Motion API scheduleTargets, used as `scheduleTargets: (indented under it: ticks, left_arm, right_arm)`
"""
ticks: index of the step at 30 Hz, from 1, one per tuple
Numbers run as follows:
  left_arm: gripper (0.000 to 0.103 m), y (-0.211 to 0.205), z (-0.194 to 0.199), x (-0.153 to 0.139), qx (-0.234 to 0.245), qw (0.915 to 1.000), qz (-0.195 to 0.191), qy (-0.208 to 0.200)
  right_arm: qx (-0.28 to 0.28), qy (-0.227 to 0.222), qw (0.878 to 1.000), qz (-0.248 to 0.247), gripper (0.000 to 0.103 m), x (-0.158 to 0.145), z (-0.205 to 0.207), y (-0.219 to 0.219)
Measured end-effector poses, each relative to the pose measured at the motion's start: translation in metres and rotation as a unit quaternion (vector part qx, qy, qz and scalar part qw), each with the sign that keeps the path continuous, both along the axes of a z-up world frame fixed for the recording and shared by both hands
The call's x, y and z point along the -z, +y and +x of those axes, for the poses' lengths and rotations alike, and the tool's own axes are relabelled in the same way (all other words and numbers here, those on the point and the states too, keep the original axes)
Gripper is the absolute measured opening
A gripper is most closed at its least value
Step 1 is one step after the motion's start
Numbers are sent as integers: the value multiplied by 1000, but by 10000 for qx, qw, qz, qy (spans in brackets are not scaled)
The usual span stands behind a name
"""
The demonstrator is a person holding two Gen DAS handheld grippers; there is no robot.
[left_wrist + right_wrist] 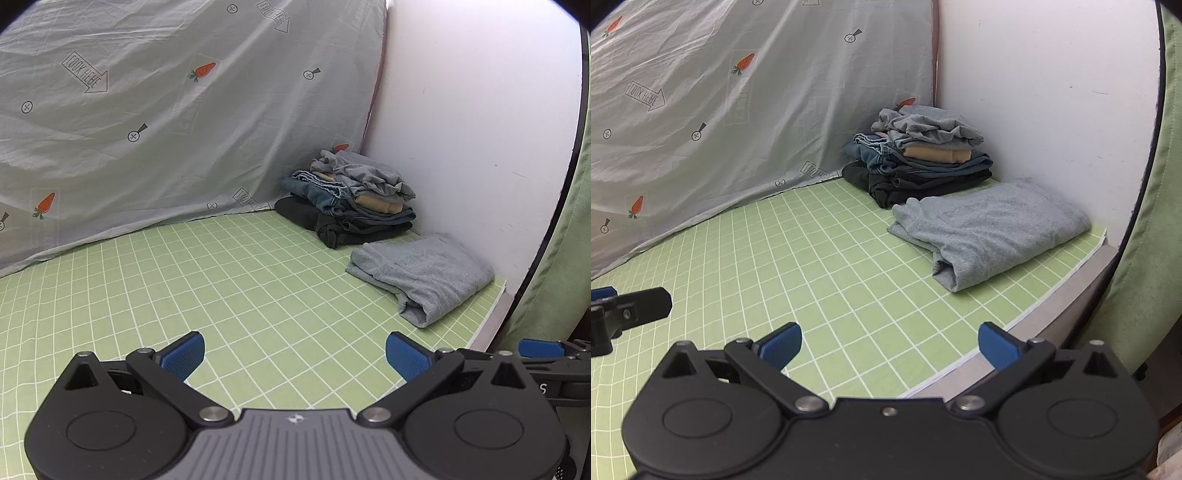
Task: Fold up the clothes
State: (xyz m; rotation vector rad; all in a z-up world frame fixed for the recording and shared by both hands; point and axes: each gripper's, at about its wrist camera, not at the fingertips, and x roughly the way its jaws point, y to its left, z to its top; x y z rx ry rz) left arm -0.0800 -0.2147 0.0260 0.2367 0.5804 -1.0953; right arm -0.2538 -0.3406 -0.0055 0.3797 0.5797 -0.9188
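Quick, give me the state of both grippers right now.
Left gripper: open, holding nothing, above the green checked sheet.
Right gripper: open, holding nothing, above the same sheet near its edge.

Your left wrist view looks low across the green checked mat (236, 280) toward the far right corner. Your right wrist view sits further right, nearer the mat's right edge, facing the same way. Both share the clothes stack (923, 155), the folded grey garment (424, 273) and the printed sheet (738, 110).
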Motion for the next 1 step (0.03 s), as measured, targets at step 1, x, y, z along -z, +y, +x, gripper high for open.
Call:
scheduleTargets:
  ticks: [1]
  left_arm:
    - [103,3,-1,-1,6,10000,-29,-13]
  right_arm:
    - [5,1,10000,-11,103,-1,0,2]
